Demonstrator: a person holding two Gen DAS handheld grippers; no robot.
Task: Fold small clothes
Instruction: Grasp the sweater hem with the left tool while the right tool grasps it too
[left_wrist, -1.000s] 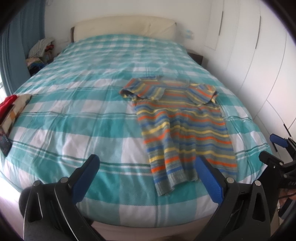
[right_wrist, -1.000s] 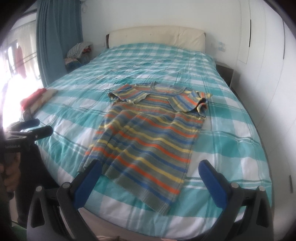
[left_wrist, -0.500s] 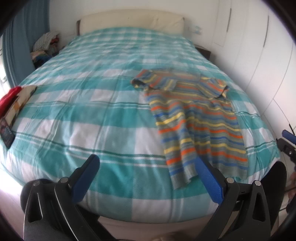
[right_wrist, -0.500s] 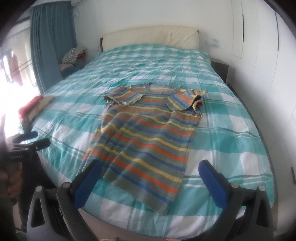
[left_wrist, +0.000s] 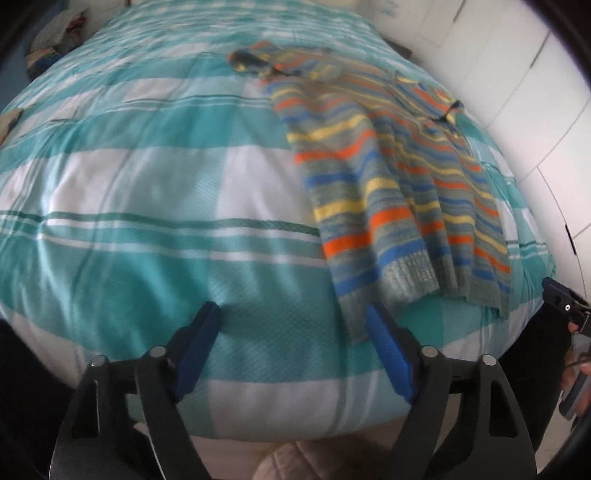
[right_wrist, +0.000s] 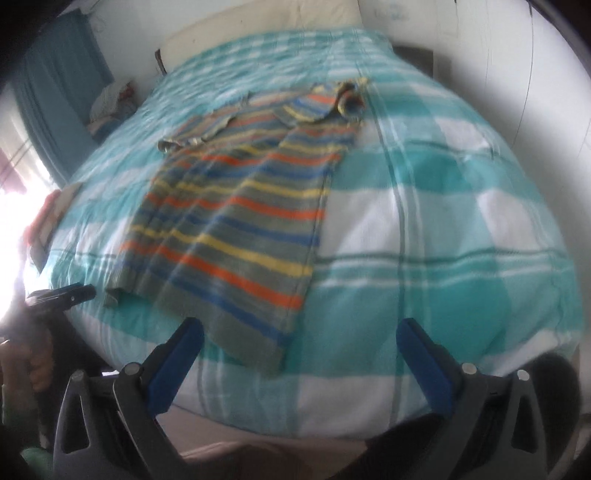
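Note:
A small striped knit sweater (left_wrist: 399, 177), grey with orange, yellow and blue bands, lies flat on the teal-and-white checked bed (left_wrist: 147, 192), both sleeves folded in near the collar. Its hem reaches the bed's near edge. My left gripper (left_wrist: 295, 314) is open and empty just before the hem's left corner. In the right wrist view the sweater (right_wrist: 251, 206) lies ahead and to the left. My right gripper (right_wrist: 299, 326) is open and empty, low over the bed edge by the hem's right corner.
White wardrobe doors (left_wrist: 524, 85) run along the bed's right side. A cream headboard (right_wrist: 258, 33), a blue curtain (right_wrist: 55, 96) and a pile of clothes (right_wrist: 114, 99) are at the far left. The other gripper shows at each view's edge (right_wrist: 59, 295).
Both grippers have moved forward and down toward the bed's near edge and the sweater's hem. The sweater has not moved. Both stay open.

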